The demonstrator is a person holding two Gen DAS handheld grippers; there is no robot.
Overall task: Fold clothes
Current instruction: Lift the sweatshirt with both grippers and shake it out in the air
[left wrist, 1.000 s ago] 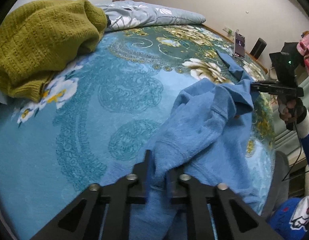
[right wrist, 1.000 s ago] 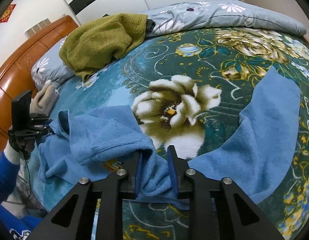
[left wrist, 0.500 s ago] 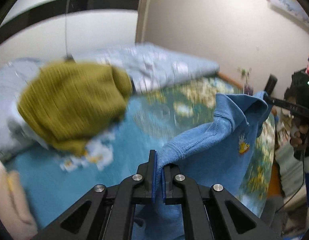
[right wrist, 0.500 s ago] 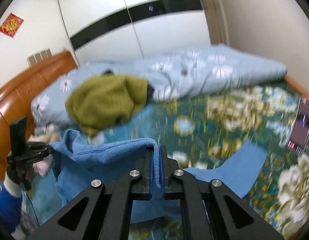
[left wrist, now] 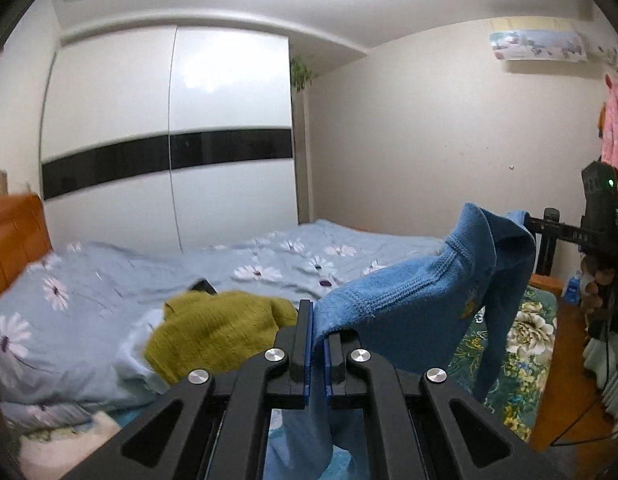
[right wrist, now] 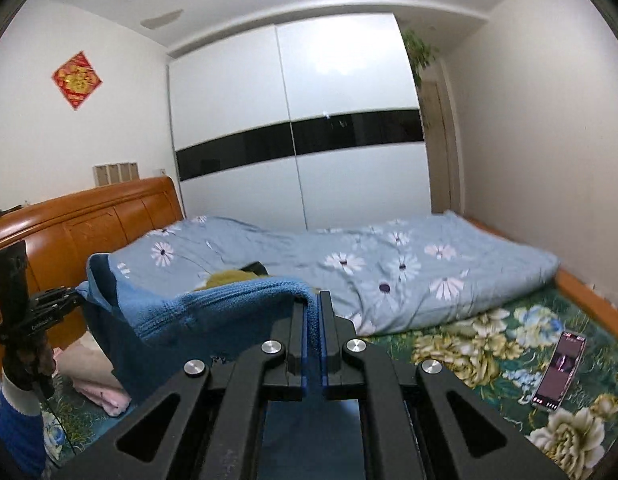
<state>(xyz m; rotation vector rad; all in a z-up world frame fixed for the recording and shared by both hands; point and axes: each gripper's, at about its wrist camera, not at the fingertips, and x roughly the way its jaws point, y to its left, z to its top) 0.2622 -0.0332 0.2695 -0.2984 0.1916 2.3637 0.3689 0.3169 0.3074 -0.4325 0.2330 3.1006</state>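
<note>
Left gripper (left wrist: 317,344), bottom centre of its own view, is clamped on an edge of the blue top (left wrist: 421,304); fabric runs between the pads and drops below them. From there the top rises to the right as a taut span and ends at the right gripper (left wrist: 547,224), seen at the frame's right edge with a hand (left wrist: 595,280) under it. One sleeve hangs free at lower right. Left of the fingers, an olive sweater (left wrist: 217,332) lies crumpled on a pale floral quilt (left wrist: 89,296). White wardrobe (left wrist: 169,136) fills the upper left.

Right wrist view: far left, the left gripper (right wrist: 75,294) pinches the top's (right wrist: 213,312) other end, a hand (right wrist: 29,356) gripping its handle. Cloth sags slightly between the two tools and hangs clear of the bed. Bottom centre, the right gripper (right wrist: 313,334) is closed tight on a thin fold of blue. Sweater (right wrist: 229,278) shows only as a sliver behind the cloth. Quilt (right wrist: 389,272) spreads across mid-frame. Lower right, a phone (right wrist: 559,370) lies on the green floral bedspread (right wrist: 489,344).
</note>
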